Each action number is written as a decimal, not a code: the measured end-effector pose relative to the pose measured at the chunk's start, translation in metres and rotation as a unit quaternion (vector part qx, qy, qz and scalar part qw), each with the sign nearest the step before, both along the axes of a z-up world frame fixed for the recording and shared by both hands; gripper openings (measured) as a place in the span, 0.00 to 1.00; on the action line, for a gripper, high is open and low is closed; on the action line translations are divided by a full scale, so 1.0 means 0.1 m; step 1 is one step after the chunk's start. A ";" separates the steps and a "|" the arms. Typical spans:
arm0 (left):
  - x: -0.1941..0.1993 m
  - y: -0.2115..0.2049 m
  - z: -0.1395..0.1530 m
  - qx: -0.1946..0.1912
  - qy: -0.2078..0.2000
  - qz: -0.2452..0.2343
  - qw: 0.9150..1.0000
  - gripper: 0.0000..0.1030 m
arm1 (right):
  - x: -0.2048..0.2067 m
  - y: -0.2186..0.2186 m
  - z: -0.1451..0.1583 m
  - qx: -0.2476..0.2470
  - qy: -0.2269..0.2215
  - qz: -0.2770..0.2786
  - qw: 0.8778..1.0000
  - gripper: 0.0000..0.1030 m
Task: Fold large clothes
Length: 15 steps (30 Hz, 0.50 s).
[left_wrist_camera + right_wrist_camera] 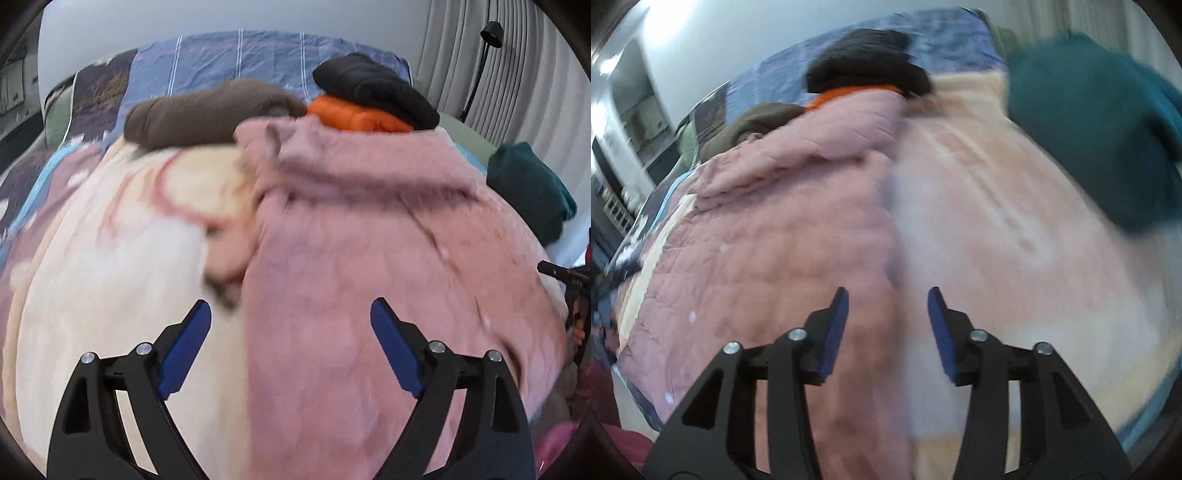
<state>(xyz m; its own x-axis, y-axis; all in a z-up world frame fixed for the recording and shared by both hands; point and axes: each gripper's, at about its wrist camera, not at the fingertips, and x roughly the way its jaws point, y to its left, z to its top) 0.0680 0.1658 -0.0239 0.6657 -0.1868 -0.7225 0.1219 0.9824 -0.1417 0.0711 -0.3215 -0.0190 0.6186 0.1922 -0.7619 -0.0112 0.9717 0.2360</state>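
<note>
A large pink padded coat (369, 240) lies spread on a cream blanket (110, 277) on the bed; it also shows in the right wrist view (783, 229). My left gripper (291, 314) is open and empty above the coat's left edge. My right gripper (888, 302) is open and empty above the coat's right edge, where it meets the cream blanket (1015, 240). Part of the right gripper (569, 291) shows at the right edge of the left wrist view.
Folded clothes sit at the back of the bed: a brown one (207, 114), an orange one (354, 116) with a black one (376, 88) on top. A teal garment (1100, 122) lies at the right. A blue striped sheet (240, 59) and curtains (461, 48) are behind.
</note>
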 end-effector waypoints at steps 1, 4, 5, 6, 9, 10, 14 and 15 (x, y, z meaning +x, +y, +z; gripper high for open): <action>-0.11 0.05 -0.02 -0.019 0.006 -0.007 1.000 0.88 | -0.10 -0.11 -0.05 0.023 0.008 -0.014 1.000 0.53; -0.34 0.18 -0.13 -0.079 0.030 -0.023 0.996 0.89 | -0.26 -0.27 -0.12 0.081 0.026 -0.020 0.996 0.55; -0.42 0.19 -0.19 -0.095 0.041 -0.030 0.994 0.89 | -0.29 -0.27 -0.13 0.097 0.032 -0.011 0.995 0.56; -0.47 0.18 -0.24 -0.104 0.050 -0.035 0.993 0.89 | -0.33 -0.27 -0.14 0.109 0.037 -0.002 0.993 0.56; -0.66 0.08 -0.36 -0.099 0.069 -0.050 0.991 0.89 | -0.49 -0.17 -0.14 0.120 0.046 0.032 0.991 0.56; -0.73 0.03 -0.37 -0.080 0.065 -0.050 0.993 0.89 | -0.53 -0.13 -0.14 0.113 0.047 0.039 0.992 0.56; -0.86 0.02 -0.40 -0.083 0.065 -0.048 0.993 0.89 | -0.73 -0.07 -0.17 0.105 0.054 0.052 0.992 0.55; -0.89 0.04 -0.42 -0.099 0.070 -0.046 0.992 0.89 | -0.78 -0.09 -0.17 0.110 0.053 0.051 0.991 0.55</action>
